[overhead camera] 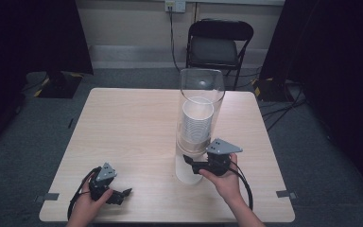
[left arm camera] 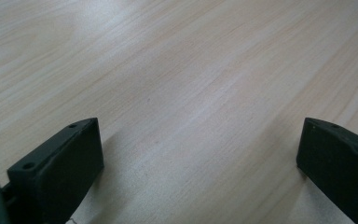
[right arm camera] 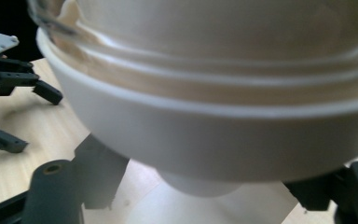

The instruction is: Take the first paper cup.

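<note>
Right hand-held gripper (overhead camera: 192, 163), jaws spread either side of the bottom white cup (overhead camera: 189, 169) under the clear tube (overhead camera: 201, 111) mid-bench (overhead camera: 132, 123), should prob close gently & pull straight down; left hand-held gripper (overhead camera: 120, 195) spread, idle.

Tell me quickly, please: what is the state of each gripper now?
Left gripper: open, holding nothing, low over the table.
Right gripper: open, jaws on either side of the white cup under the clear tube, not clamped.

Both tongs, the left tongs (overhead camera: 123, 193) and the right tongs (overhead camera: 189, 162), are black with screw-holed jaws, a grey three-cornered top plate and a trailing black cable.
</note>
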`<state>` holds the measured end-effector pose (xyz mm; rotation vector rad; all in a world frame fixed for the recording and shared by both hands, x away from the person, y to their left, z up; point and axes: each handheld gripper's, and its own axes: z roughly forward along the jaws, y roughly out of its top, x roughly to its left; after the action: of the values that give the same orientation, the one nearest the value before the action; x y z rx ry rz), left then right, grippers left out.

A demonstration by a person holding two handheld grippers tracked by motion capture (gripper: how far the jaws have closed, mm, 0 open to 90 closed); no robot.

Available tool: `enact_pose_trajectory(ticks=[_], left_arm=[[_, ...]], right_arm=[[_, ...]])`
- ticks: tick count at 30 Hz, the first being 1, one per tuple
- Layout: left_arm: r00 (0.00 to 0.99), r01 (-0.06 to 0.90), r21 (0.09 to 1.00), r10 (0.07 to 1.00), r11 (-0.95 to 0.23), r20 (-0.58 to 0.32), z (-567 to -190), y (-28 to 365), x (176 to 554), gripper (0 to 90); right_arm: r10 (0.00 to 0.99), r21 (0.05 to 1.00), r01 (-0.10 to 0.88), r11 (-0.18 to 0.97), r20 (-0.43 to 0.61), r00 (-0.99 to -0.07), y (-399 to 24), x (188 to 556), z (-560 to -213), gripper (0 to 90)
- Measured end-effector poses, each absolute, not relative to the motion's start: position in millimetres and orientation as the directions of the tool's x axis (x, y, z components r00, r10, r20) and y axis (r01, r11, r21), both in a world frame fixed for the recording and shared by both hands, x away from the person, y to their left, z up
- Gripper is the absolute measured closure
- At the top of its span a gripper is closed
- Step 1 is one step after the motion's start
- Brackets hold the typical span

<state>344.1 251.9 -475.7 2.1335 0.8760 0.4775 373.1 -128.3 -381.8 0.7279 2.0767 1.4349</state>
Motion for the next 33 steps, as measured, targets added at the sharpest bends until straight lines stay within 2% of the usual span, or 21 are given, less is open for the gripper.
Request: enact_pose_trajectory(ticks=[5,14,15,16,17,19,22,26,29,33], left_arm=[[0.694,0.432,0.769,0.719,-0.471,0.05,-475.7,251.9,344.1,0.0],[0.693,0.432,0.77,0.719,-0.47,0.05,-475.7,251.8,344.0,0.0],[0.694,0.431,0.77,0.718,-0.471,0.051,-475.8,251.9,344.1,0.0],[0.694,0.431,0.77,0.718,-0.471,0.051,-475.8,251.9,344.1,0.0],[0.693,0.432,0.769,0.719,-0.471,0.051,-475.6,251.8,344.1,0.0],[0.694,0.431,0.77,0.718,-0.471,0.05,-475.7,251.9,344.1,0.0],[0.694,0.431,0.77,0.718,-0.471,0.05,-475.7,251.9,344.2,0.0],[0.695,0.431,0.77,0.717,-0.471,0.05,-475.7,252.0,344.3,0.0],[0.695,0.431,0.769,0.717,-0.472,0.051,-475.7,251.9,344.3,0.0],[0.695,0.43,0.769,0.717,-0.472,0.051,-475.6,251.9,344.3,0.0]], right_arm=[[0.676,0.946,0.131,0.298,-0.112,-0.728,-130.0,376.8,-382.7,32.2],[0.68,0.952,0.125,0.278,-0.103,-0.726,-131.0,375.5,-388.6,34.4],[0.684,0.934,0.148,0.326,-0.125,-0.719,-129.5,375.4,-393.5,36.1],[0.684,0.934,0.148,0.326,-0.125,-0.719,-129.5,375.4,-393.5,36.1],[0.685,0.93,0.176,0.321,-0.1,-0.722,-132.5,378.0,-413.0,36.6],[0.68,0.875,0.225,0.429,-0.148,-0.719,-135.4,378.7,-433.7,36.6],[0.664,0.842,0.263,0.471,-0.142,-0.734,-138.6,376.5,-453.6,36.5],[0.653,0.848,0.28,0.449,-0.097,-0.752,-141.2,379.1,-441.9,35.9],[0.633,0.812,0.287,0.508,-0.125,-0.764,-143.7,377.7,-447.9,35.4],[0.631,0.813,0.292,0.503,-0.115,-0.767,-151.3,374.6,-448.9,35.3]])
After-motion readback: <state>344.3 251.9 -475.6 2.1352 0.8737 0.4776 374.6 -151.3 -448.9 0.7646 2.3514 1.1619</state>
